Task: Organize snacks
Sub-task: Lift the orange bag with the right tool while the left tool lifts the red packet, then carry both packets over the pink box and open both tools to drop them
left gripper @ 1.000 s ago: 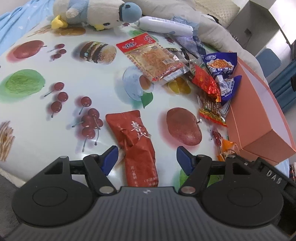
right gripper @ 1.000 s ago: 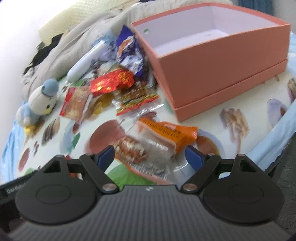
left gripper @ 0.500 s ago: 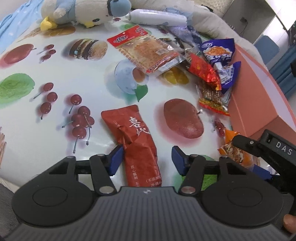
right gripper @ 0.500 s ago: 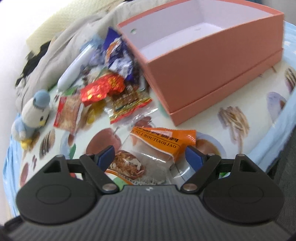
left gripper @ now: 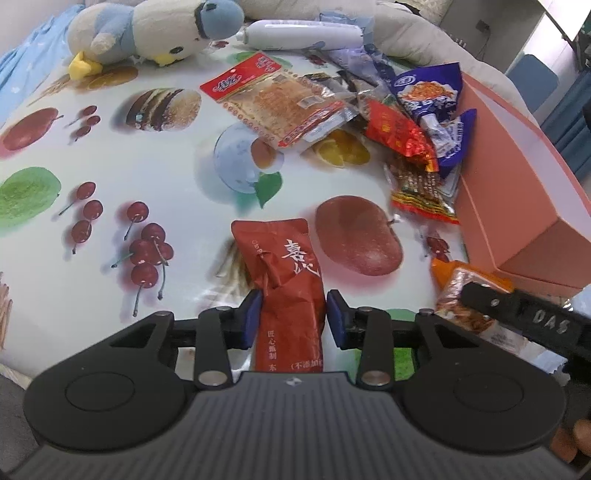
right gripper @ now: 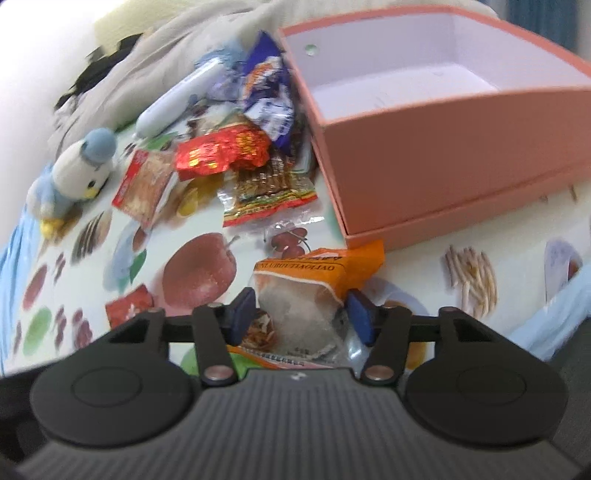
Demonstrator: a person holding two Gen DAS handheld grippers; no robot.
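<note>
A dark red snack packet (left gripper: 288, 266) with white characters lies on the fruit-print tablecloth (left gripper: 184, 206). My left gripper (left gripper: 293, 315) straddles its near end, jaws closing, both blue pads touching its sides. An orange-and-clear snack bag (right gripper: 306, 295) lies in front of the open pink box (right gripper: 443, 155). My right gripper (right gripper: 301, 317) has its jaws closing on that bag, and the pads meet its edges. In the left wrist view, one of the right gripper's fingers (left gripper: 517, 314) lies across the orange bag (left gripper: 469, 291). The red packet (right gripper: 129, 306) shows at the left in the right wrist view.
Several snack packets are piled left of the box: a red-edged clear pack (left gripper: 280, 103), a blue bag (left gripper: 428, 92), a red foil one (left gripper: 395, 133). A plush penguin (left gripper: 147, 33) and a white tube (left gripper: 299, 33) lie at the far side. The table edge is near, by both grippers.
Both grippers' jaws have closed in on their packets: the left around the red packet, the right around the orange bag. The left gripper moved forward along the red packet.
</note>
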